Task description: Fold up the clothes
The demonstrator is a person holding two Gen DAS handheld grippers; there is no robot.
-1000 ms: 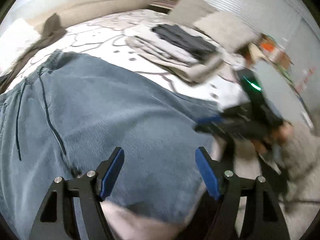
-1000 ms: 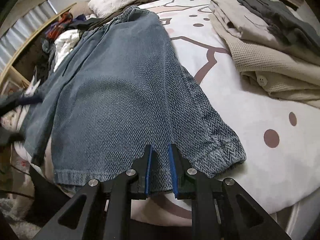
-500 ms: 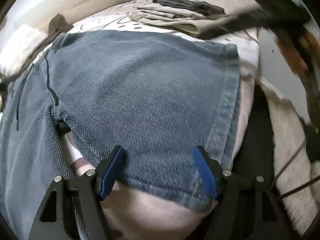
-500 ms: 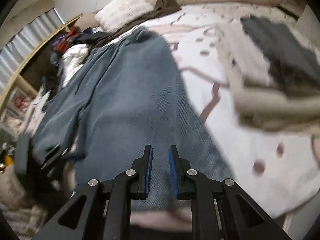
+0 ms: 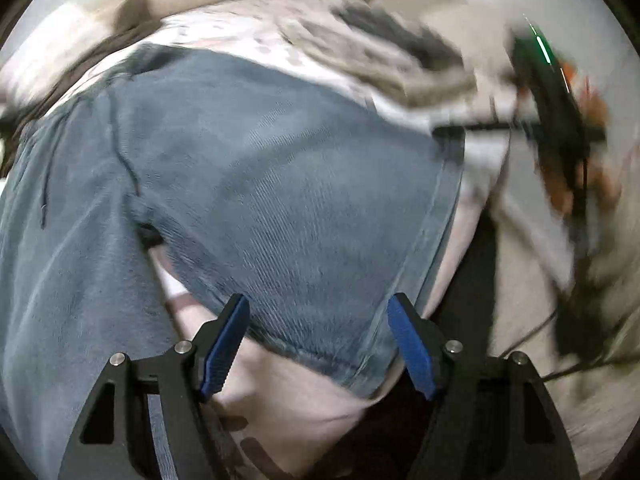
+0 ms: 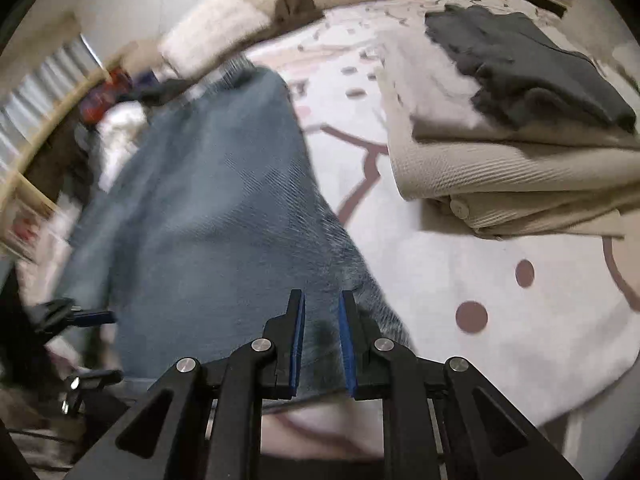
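Note:
Blue herringbone shorts (image 5: 280,180) lie spread on the bed, waistband at the far end. My left gripper (image 5: 318,320) hovers open over the hem of one leg, with cloth below its pads but not pinched. In the right wrist view the shorts (image 6: 208,208) narrow down toward my right gripper (image 6: 321,312). It is shut to a narrow gap with the hem edge between its pads. The right gripper (image 5: 560,120) also appears as a blurred black shape with a green light in the left wrist view.
A stack of folded clothes (image 6: 500,152), beige under dark grey, sits on the patterned sheet (image 6: 460,272) to the right of the shorts. A white pillow (image 6: 212,28) and a brown garment lie at the headboard. Loose clothes (image 6: 112,92) are heaped at the left.
My left gripper has moved from mid-leg to the hem at the bed's edge, still open. My right gripper stayed shut on the hem and swung, and the cloth now bunches toward it.

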